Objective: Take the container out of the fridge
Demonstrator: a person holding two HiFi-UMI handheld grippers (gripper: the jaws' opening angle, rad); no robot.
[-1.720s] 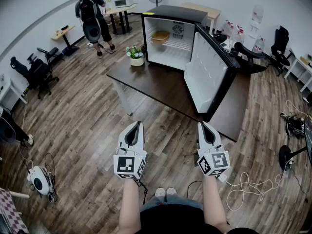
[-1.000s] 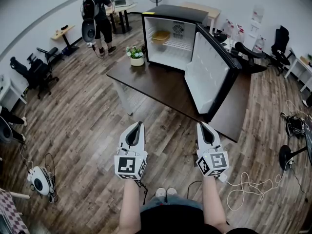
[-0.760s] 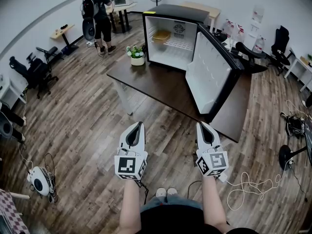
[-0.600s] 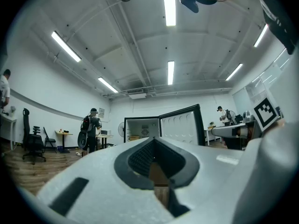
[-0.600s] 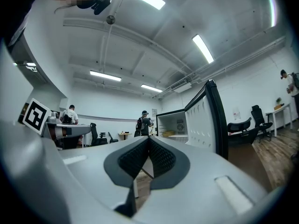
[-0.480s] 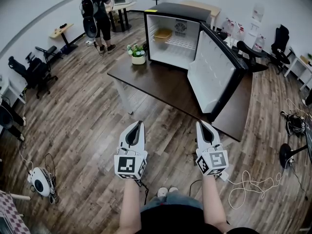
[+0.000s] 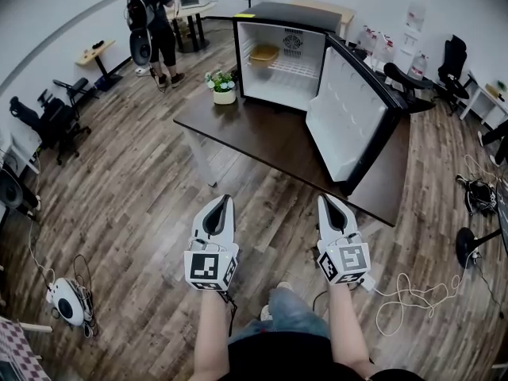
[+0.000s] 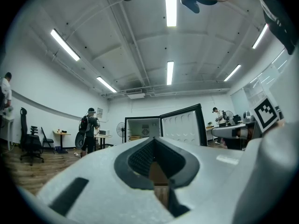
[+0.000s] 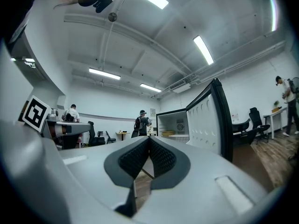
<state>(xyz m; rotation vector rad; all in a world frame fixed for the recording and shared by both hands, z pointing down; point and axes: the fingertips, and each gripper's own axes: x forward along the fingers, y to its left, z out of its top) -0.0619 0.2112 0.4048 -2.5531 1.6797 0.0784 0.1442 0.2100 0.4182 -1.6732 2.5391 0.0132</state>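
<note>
The small fridge (image 7: 279, 16) stands on the far end of a dark table (image 7: 254, 137), its door (image 7: 343, 119) swung wide open to the right. A shallow tan container (image 7: 264, 53) rests on the upper wire shelf inside; it also shows small in the left gripper view (image 8: 134, 137) and the right gripper view (image 9: 168, 133). My left gripper (image 7: 227, 200) and right gripper (image 7: 321, 199) are held side by side over the wood floor, well short of the table. Both point level toward the fridge. Both are shut with nothing in them.
A potted plant (image 7: 224, 90) sits on the table left of the fridge. A person with a backpack (image 7: 149, 22) stands at the back left. Office chairs (image 7: 48, 117) line the left. Cables (image 7: 401, 302) and a white device (image 7: 63, 302) lie on the floor.
The table and fridge have drawn slightly nearer as I step forward; one knee now shows at the bottom. Both grippers stay shut, side by side. The person at the back has shifted.
</note>
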